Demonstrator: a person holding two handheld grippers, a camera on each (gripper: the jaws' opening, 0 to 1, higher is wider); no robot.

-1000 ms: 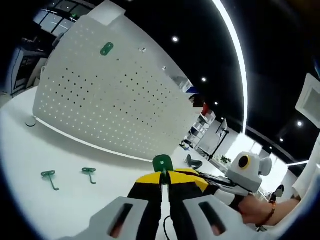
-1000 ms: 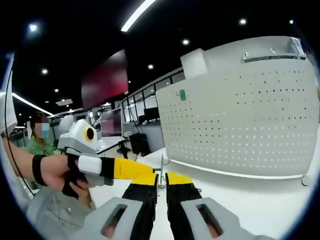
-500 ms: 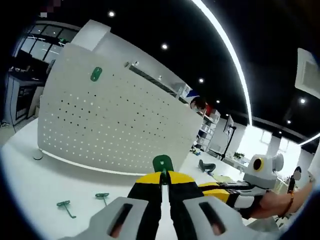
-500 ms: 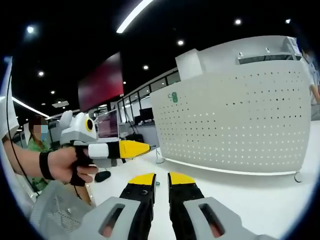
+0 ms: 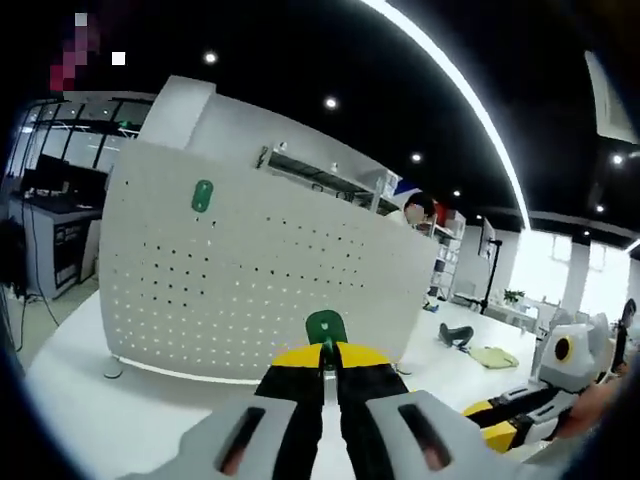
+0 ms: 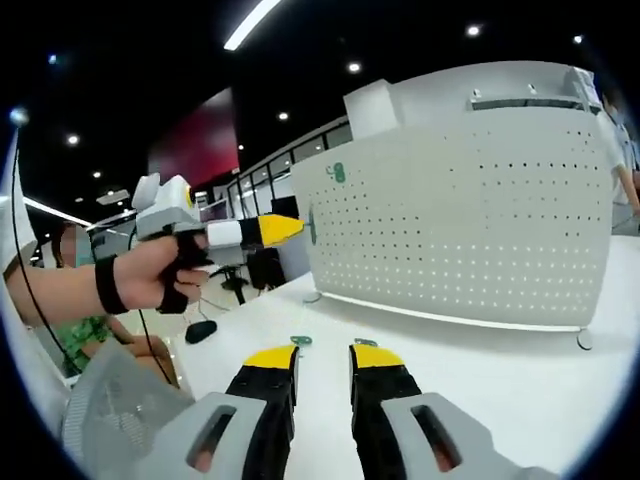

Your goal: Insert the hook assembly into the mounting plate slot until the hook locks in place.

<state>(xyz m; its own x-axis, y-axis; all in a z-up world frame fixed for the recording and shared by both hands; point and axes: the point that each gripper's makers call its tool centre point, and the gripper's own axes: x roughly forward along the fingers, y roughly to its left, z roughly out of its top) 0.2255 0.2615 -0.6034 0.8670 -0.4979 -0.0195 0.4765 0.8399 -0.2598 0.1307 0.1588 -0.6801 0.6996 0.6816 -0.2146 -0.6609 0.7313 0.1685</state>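
Green hook [image 5: 325, 327] sits pinched between the yellow tips of our left gripper [image 5: 325, 358], whose jaws are squeezed tight on its thin stem. In the right gripper view we see that same left gripper [image 6: 285, 229] held up in a hand [image 6: 160, 275], close to the left edge of the white pegboard [image 6: 470, 220]. We cannot tell if the hook touches the board yet.

The pegboard [image 5: 250, 280] stands upright on the white table [image 5: 90, 410] and is full of small holes. Another green hook [image 5: 202, 196] is already stuck high up on it.

Our right gripper [image 6: 322, 358] hangs low over the table [image 6: 500, 370] with its jaws apart and nothing between them. Two more green hooks lie on the table just past its tips, one [image 6: 300, 341] by the left tip and one [image 6: 366, 343] by the right tip. A black computer mouse [image 6: 200, 331] lies near the table's left side.
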